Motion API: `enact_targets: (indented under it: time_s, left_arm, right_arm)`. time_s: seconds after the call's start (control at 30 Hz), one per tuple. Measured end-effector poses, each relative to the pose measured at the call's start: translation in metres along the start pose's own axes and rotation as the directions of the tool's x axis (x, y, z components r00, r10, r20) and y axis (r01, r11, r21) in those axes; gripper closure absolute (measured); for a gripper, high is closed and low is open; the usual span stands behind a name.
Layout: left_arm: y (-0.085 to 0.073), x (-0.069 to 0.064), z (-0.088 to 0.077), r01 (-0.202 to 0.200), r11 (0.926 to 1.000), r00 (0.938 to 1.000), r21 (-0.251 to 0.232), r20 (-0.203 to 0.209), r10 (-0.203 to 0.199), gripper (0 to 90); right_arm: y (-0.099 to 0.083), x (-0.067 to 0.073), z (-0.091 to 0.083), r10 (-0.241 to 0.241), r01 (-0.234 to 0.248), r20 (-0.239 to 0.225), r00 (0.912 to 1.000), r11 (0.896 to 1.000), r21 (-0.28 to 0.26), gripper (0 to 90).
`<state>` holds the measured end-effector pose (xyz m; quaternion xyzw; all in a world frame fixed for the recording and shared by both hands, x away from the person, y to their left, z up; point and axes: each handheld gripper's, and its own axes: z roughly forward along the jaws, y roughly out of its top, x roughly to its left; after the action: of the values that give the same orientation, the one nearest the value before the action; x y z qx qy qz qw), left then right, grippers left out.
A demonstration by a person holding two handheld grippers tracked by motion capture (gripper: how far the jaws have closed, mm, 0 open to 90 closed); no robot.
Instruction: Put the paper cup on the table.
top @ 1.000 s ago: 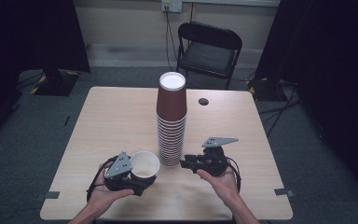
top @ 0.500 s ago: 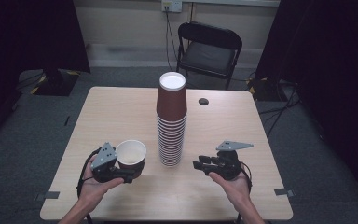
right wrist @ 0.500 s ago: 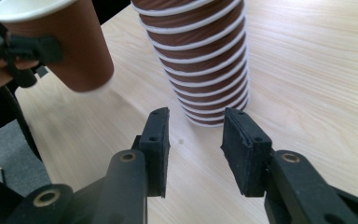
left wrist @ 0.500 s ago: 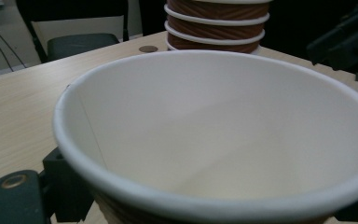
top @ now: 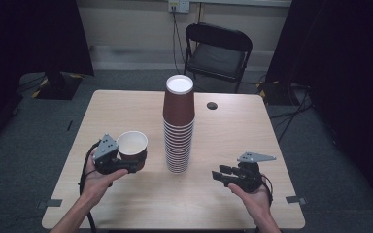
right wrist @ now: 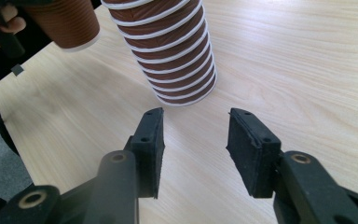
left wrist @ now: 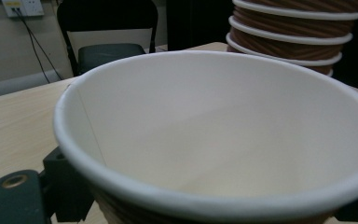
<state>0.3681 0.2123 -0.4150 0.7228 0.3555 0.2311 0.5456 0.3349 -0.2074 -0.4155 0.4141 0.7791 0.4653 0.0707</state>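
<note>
Left of table: left gripper (top: 126, 166) is closed on a single paper cup (top: 132, 145), mouth up, held clear of the tabletop beside the stack.
Single cup, close: white inside and rim (left wrist: 214, 140) sit right at the lens in the left gripper view, black jaws clasping its ribbed wall.
Centre: tall stack of brown cups (top: 178, 126) stands upside down on the table (top: 233, 126), untouched by either tool.
Right of table: right gripper (top: 223, 175) rests low near the front edge; its jaws stand apart with nothing between them, having just been opening.
Progress: one cup is off the stack; judged, many remain to be separated.
Change: the held cup has moved further left and away from the stack; the right gripper has drawn back to the right.
</note>
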Motion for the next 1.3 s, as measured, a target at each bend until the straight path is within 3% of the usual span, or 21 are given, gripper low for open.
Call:
enact_targets:
  time_s: [0.07,0.13,0.23,0.3,0.47,0.53,0.67,0.77,0.87,0.97,1.1,1.2,1.3]
  left_arm:
    - [0.002,0.006,0.003,0.000,1.0000,0.9999,0.008,-0.012,0.000,11.1]
    - [0.001,0.014,0.006,0.075,0.9971,0.9971,-0.007,0.007,-0.075,11.3]
    - [-0.002,0.023,0.010,0.102,0.9947,0.9945,-0.010,-0.022,-0.102,11.4]
    - [-0.003,0.026,0.012,0.088,0.9961,0.9948,-0.004,-0.051,-0.088,11.4]
    - [0.000,0.035,0.020,0.056,0.9984,0.9960,0.002,-0.070,-0.056,11.3]
    - [0.001,0.038,0.025,0.044,0.9989,0.9928,0.017,-0.112,-0.042,11.2]
    - [-0.002,0.044,0.036,0.004,0.9999,0.9896,-0.010,-0.144,-0.005,11.2]
    - [-0.005,0.049,0.043,0.011,0.9996,0.9877,-0.024,-0.156,-0.015,11.2]
    - [-0.009,0.054,0.050,0.055,0.9981,0.9845,-0.029,-0.165,-0.059,11.2]
    - [-0.014,0.056,0.057,0.006,0.9999,0.9826,0.014,-0.186,-0.003,11.2]
    - [-0.021,0.059,0.061,0.007,0.9976,0.9825,0.069,-0.186,0.006,11.1]
    - [-0.022,0.062,0.062,0.030,0.9981,0.9821,0.053,-0.187,-0.019,11.0]
    - [-0.025,0.062,0.066,0.011,0.9971,0.9841,0.075,-0.177,0.003,11.0]
  right_arm:
    - [-0.002,-0.001,-0.002,0.002,-0.002,0.006,1.0000,1.000,-0.007,53.9]
    - [-0.003,-0.004,-0.004,0.005,-0.005,0.012,0.9999,1.000,-0.008,50.1]
    - [-0.005,-0.005,-0.005,0.008,-0.008,0.026,0.9996,1.000,-0.006,41.0]
    - [-0.007,-0.007,-0.004,0.013,-0.013,0.036,0.9993,1.000,-0.005,37.7]
    - [-0.011,-0.011,-0.001,0.034,-0.034,0.047,0.9983,0.999,-0.005,35.7]
    - [-0.012,-0.012,0.002,0.045,-0.045,0.054,0.9975,0.999,0.005,35.7]
    - [-0.013,-0.013,0.005,0.048,-0.049,0.055,0.9973,0.999,0.016,35.9]
    - [-0.013,-0.014,0.005,0.052,-0.054,0.055,0.9971,0.998,0.019,36.9]
    - [-0.013,-0.014,0.006,0.051,-0.053,0.053,0.9972,0.998,0.026,37.7]
    - [-0.014,-0.013,0.008,0.045,-0.047,0.049,0.9978,0.998,0.035,37.7]
    - [-0.014,-0.013,0.008,0.047,-0.048,0.048,0.9977,0.998,0.030,37.7]
    - [-0.015,-0.014,0.008,0.051,-0.053,0.057,0.9971,0.998,0.037,37.7]
    - [-0.016,-0.014,0.009,0.052,-0.055,0.059,0.9969,0.998,0.043,37.9]
